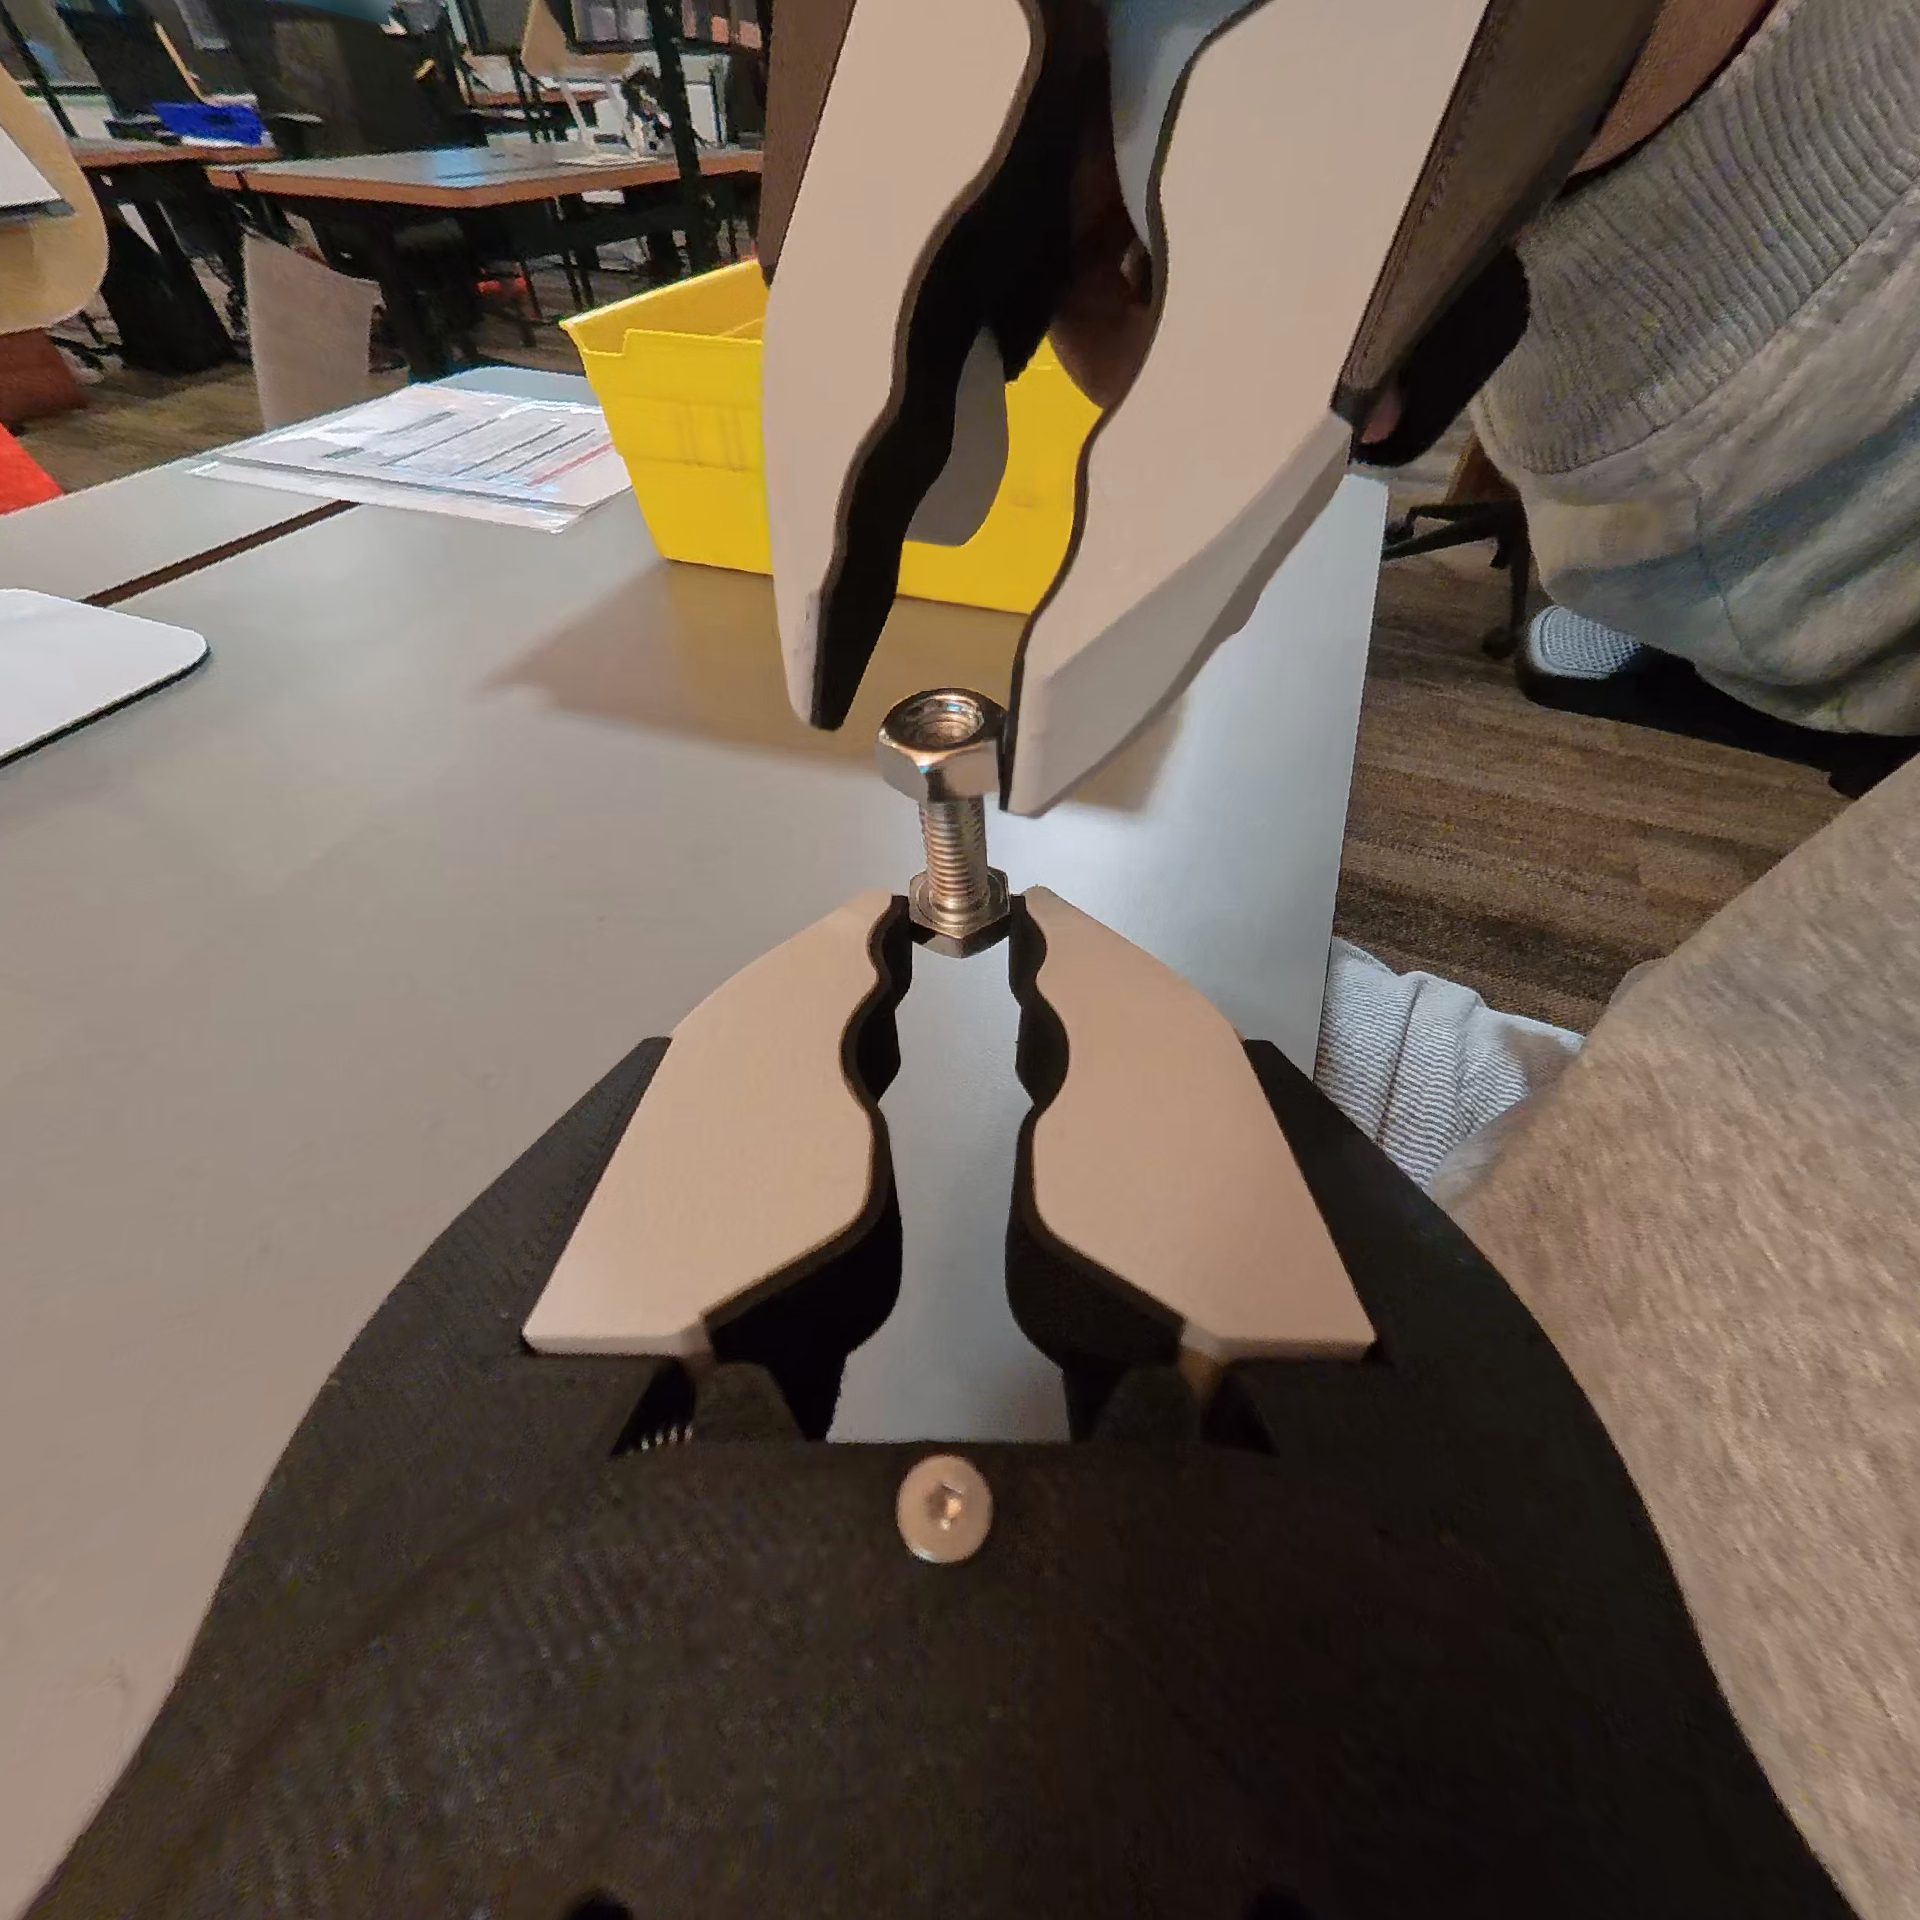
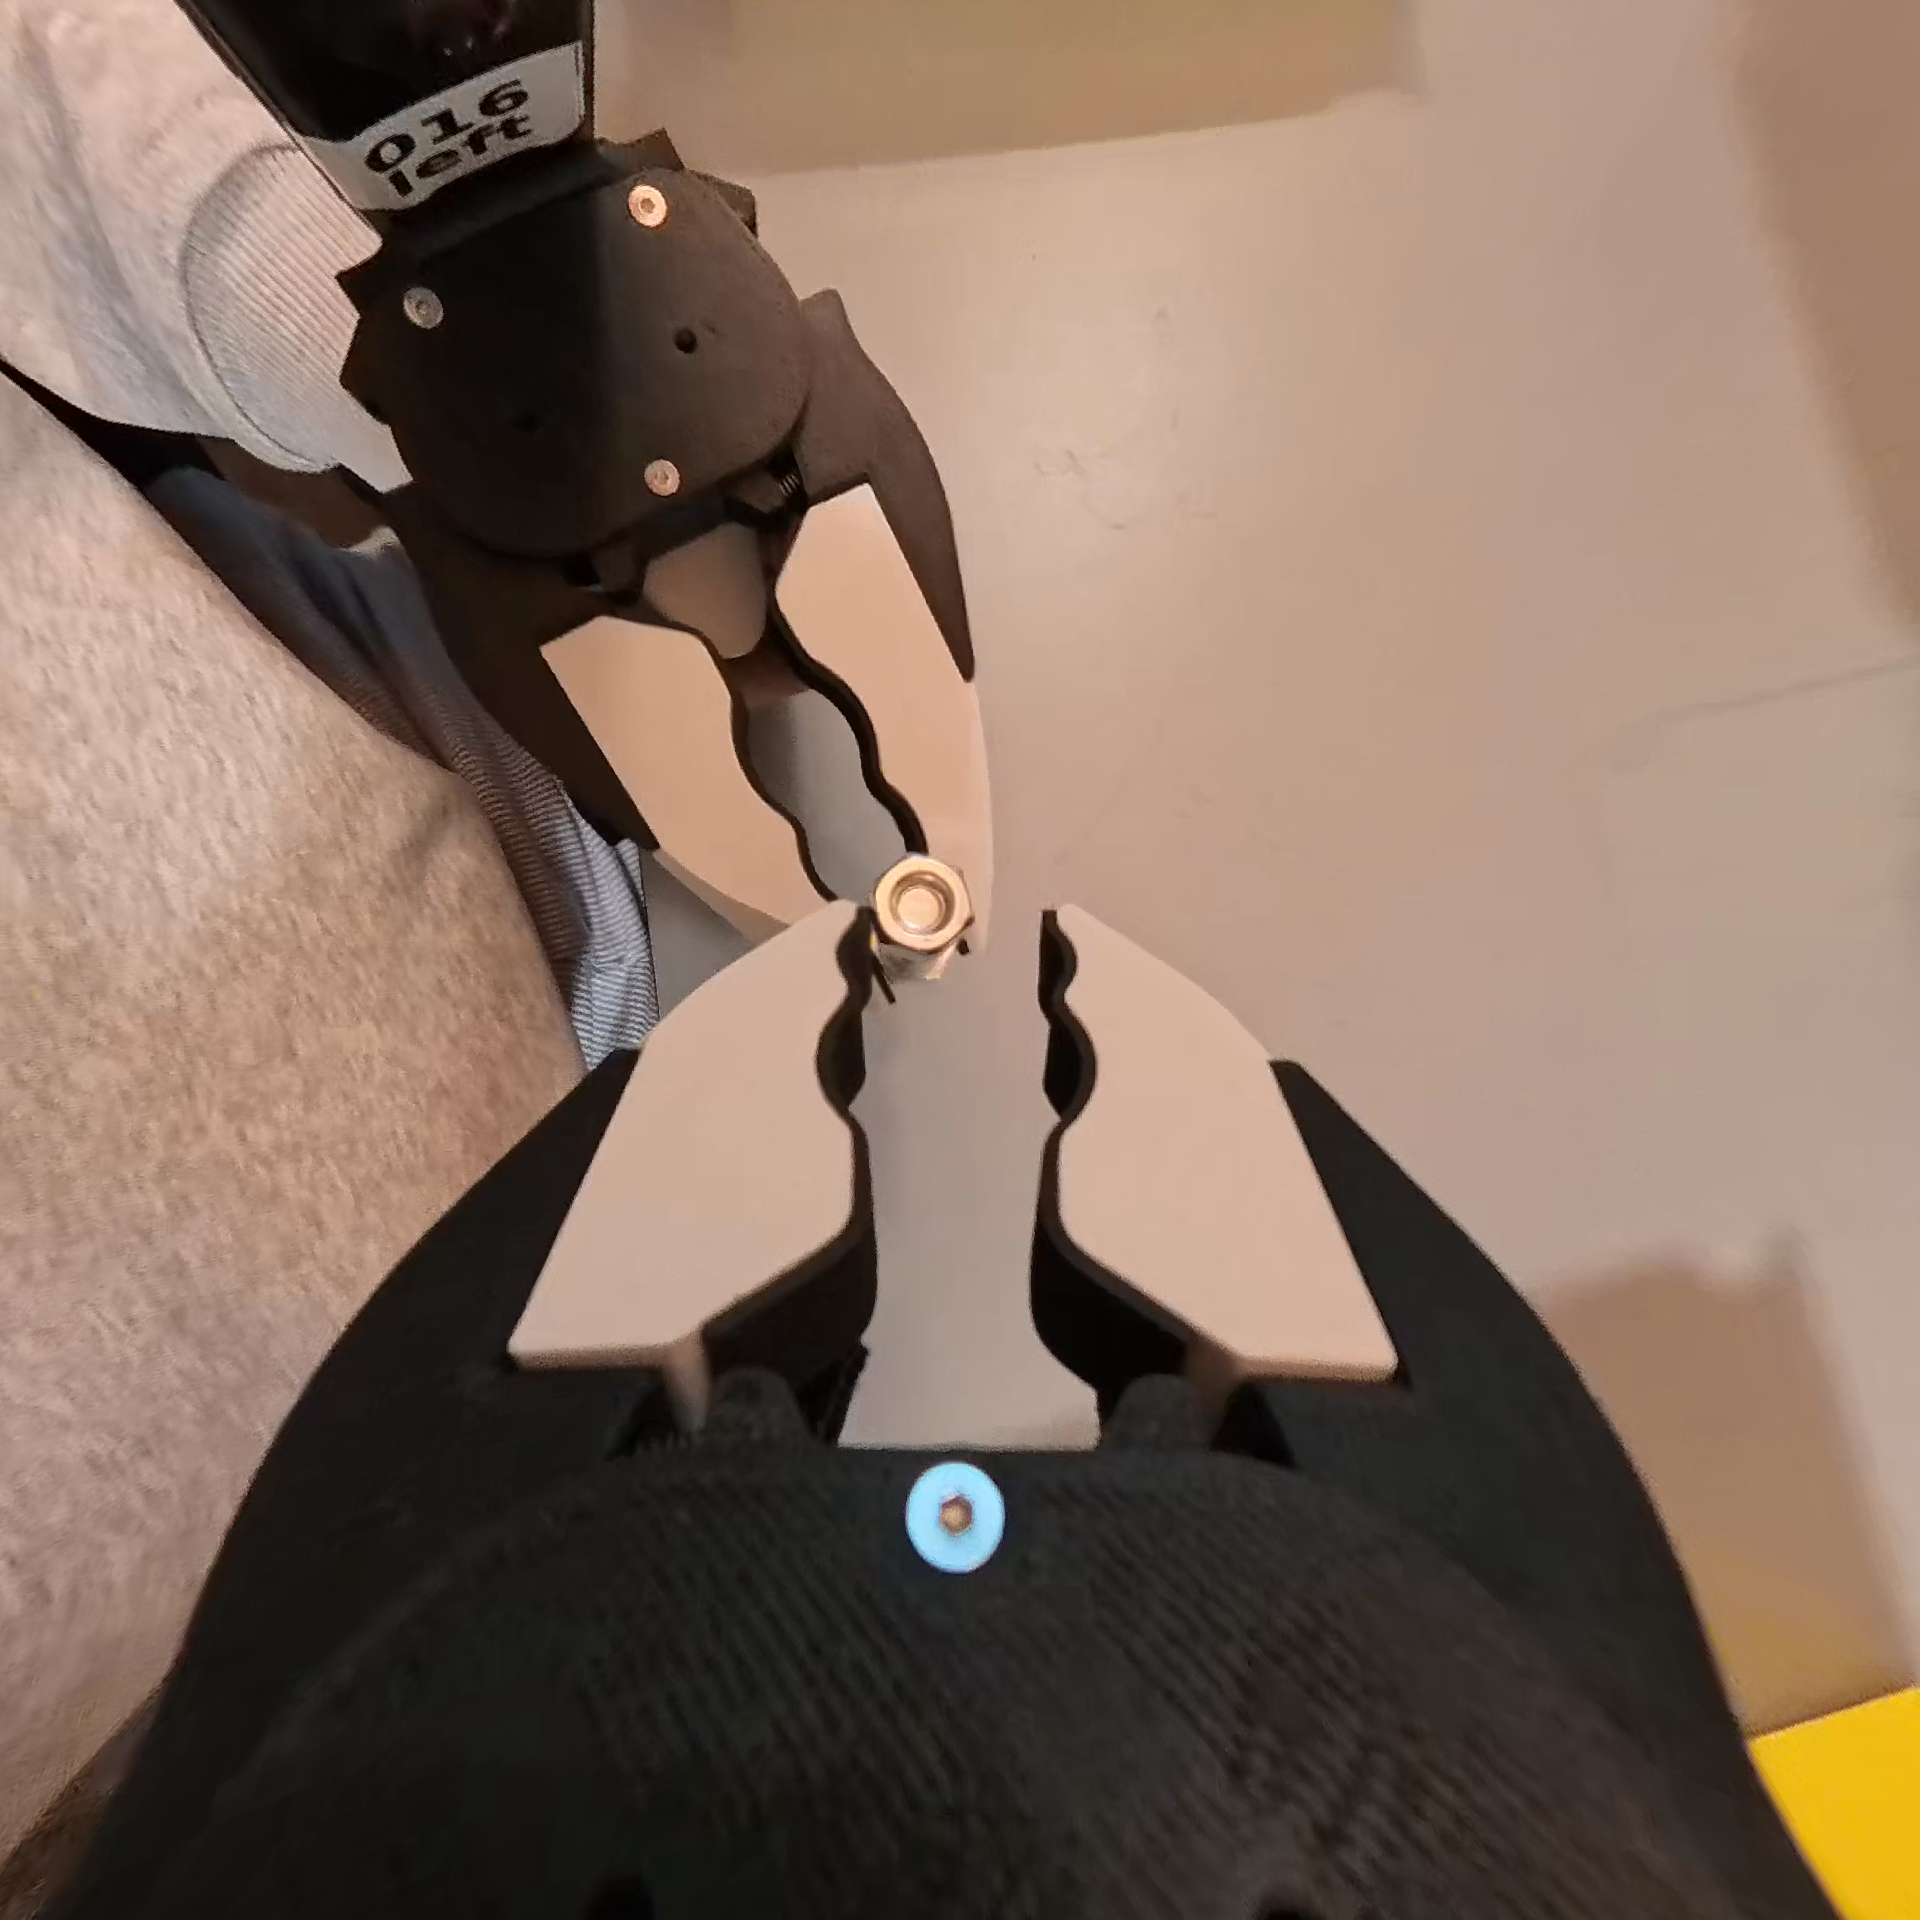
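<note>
Above bolt (image 1: 943,821), right gripper (image 1: 914,758) agape

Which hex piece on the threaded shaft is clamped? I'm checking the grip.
The lower nut, pinched by the left gripper. The upper hex head sits free between the right gripper's open fingertips.

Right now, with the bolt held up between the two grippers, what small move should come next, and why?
Probably close the right gripper on the upper nut. The left gripper is shut on the lower nut, holding the bolt upright above the table. The right gripper's fingers straddle the upper nut with a gap on one side, so it isn't gripped.
</note>
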The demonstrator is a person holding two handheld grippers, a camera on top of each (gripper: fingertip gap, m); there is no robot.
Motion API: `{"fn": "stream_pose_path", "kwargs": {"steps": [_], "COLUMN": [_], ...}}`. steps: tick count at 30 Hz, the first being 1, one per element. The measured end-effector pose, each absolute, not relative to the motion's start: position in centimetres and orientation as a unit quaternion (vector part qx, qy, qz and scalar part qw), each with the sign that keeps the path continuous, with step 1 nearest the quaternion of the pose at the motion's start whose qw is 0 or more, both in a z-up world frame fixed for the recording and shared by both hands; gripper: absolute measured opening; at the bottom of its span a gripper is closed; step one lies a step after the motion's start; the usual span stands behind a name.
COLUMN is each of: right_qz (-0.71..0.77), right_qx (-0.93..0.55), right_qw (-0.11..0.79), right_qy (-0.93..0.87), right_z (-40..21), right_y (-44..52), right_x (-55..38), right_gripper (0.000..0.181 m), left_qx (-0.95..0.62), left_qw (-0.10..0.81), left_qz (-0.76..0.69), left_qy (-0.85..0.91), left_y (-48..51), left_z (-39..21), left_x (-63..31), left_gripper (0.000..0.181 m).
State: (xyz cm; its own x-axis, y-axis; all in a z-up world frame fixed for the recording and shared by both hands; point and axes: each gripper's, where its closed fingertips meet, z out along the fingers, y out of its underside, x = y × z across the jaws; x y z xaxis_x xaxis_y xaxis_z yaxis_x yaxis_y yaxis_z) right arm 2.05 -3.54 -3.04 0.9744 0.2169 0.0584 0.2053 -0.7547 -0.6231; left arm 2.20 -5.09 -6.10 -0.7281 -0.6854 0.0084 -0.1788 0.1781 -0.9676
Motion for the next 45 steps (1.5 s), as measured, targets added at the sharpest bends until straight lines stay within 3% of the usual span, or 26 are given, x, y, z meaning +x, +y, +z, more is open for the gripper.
{"fn": "stream_pose_path", "kwargs": {"steps": [15, 26, 33, 45], "right_qz": [0.021, -0.014, 0.003, -0.018], "right_qx": [-0.933, -0.940, -0.932, -0.940], "right_qw": [0.342, 0.318, 0.337, 0.321], "right_qy": [-0.113, -0.122, -0.133, -0.116], "right_z": [-2.5, -3.0, -2.4, -2.7], "right_y": [-3.7, -4.4, -3.8, -4.5], "right_x": [1.7, 2.8, 1.5, 3.1], "right_gripper": [0.029, 0.014, 0.026, 0.024], "left_qx": [-0.300, -0.302, -0.299, -0.297], "left_qw": [0.218, 0.217, 0.219, 0.219], "left_qz": [-0.569, -0.572, -0.568, -0.569], "left_qy": [0.734, 0.732, 0.735, 0.735], "left_y": [-5.0, -5.0, -5.1, -5.1], "left_z": [-6.1, -6.1, -6.1, -6.1], "left_x": [2.4, 2.4, 2.3, 2.3], "left_gripper": [0.019, 0.019, 0.019, 0.019]}}
